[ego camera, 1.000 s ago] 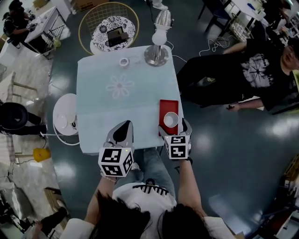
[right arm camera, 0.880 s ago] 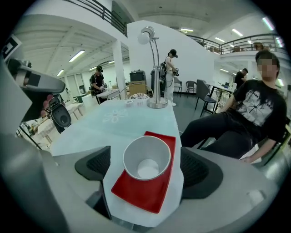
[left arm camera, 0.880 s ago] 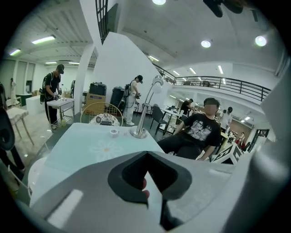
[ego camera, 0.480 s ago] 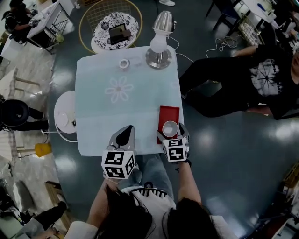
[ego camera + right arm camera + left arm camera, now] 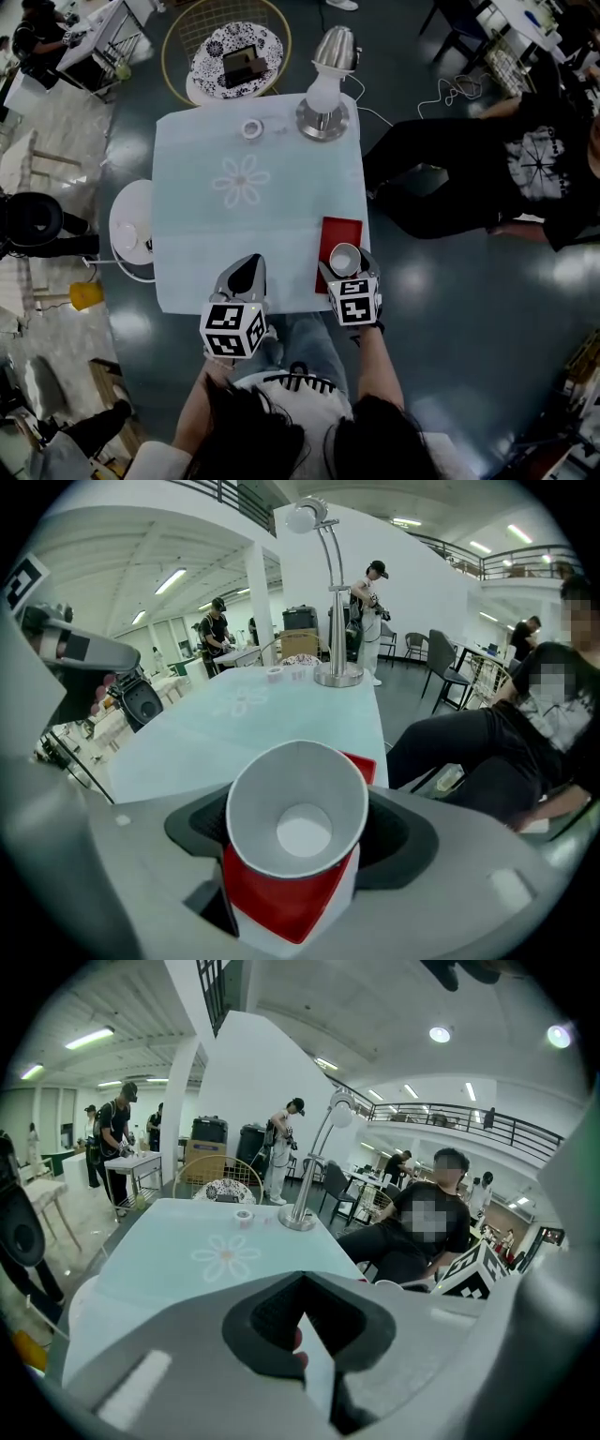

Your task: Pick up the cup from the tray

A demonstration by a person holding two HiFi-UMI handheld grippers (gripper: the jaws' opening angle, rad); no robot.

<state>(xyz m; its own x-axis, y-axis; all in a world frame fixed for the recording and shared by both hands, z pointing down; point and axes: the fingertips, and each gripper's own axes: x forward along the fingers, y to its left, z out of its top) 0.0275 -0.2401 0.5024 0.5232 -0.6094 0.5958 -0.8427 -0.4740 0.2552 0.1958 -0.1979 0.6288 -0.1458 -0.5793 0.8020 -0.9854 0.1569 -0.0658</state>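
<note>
A white paper cup [image 5: 345, 259] [image 5: 298, 808] stands upright and empty at the near end of a red tray [image 5: 337, 232] [image 5: 281, 904], at the table's near right corner. My right gripper [image 5: 346, 262] [image 5: 298, 841] reaches down over the table edge with the cup between its jaws. The jaws have just been closing, and both dark pads now lie against the cup's sides. My left gripper [image 5: 246, 268] [image 5: 302, 1283] hovers at the near table edge left of the tray. It is shut, its tips are together and it holds nothing.
The pale table [image 5: 216, 234] bears a flower print, with a silver lamp [image 5: 323, 103] and a small tape roll [image 5: 251, 128] at its far edge. A seated person [image 5: 487, 159] is close on the right. A white stool [image 5: 129, 230] stands left and a wicker chair [image 5: 230, 56] behind.
The right jaws have closed in on the cup, which stays on the tray. Both grippers have sunk a little toward the table edge.
</note>
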